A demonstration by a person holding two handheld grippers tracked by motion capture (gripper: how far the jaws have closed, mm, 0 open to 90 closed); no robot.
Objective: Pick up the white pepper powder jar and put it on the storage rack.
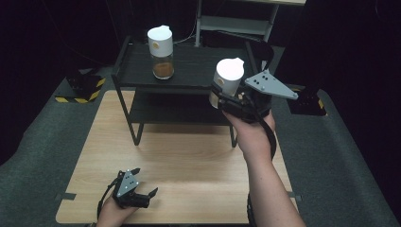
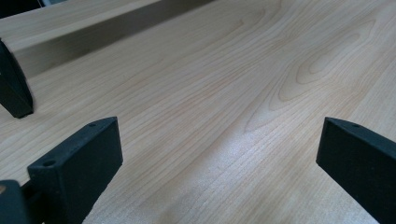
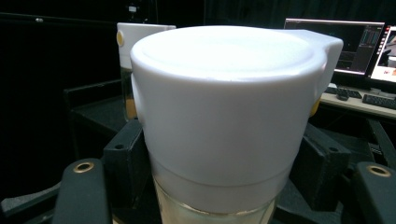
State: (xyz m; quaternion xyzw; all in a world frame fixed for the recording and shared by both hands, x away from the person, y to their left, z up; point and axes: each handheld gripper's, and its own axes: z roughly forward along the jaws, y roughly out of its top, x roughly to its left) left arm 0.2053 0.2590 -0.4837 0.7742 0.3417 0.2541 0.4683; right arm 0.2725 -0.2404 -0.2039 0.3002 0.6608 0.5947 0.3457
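Observation:
A glass jar with a tall white lid [image 1: 228, 78] hangs in the air by the front right corner of the black rack [image 1: 198, 61], level with its top shelf. My right gripper [image 1: 222, 97] is shut on it below the lid. In the right gripper view the lid [image 3: 224, 93] looms close, with a black jaw on each side of the glass. A second white-lidded jar [image 1: 161, 52] with brown contents stands upright on the top shelf, left of centre, and appears again behind the held one [image 3: 128, 70]. My left gripper [image 1: 145, 181] rests low over the wooden table [image 1: 189, 161] near its front left, jaws open with bare wood between them [image 2: 219, 140].
The rack has a lower shelf [image 1: 179, 111] and thin legs standing on the table's far half; one black foot [image 2: 14, 88] is near my left gripper. A yellow-and-black striped base [image 1: 80, 92] sits on the floor at left. Monitors [image 3: 345, 44] stand far behind.

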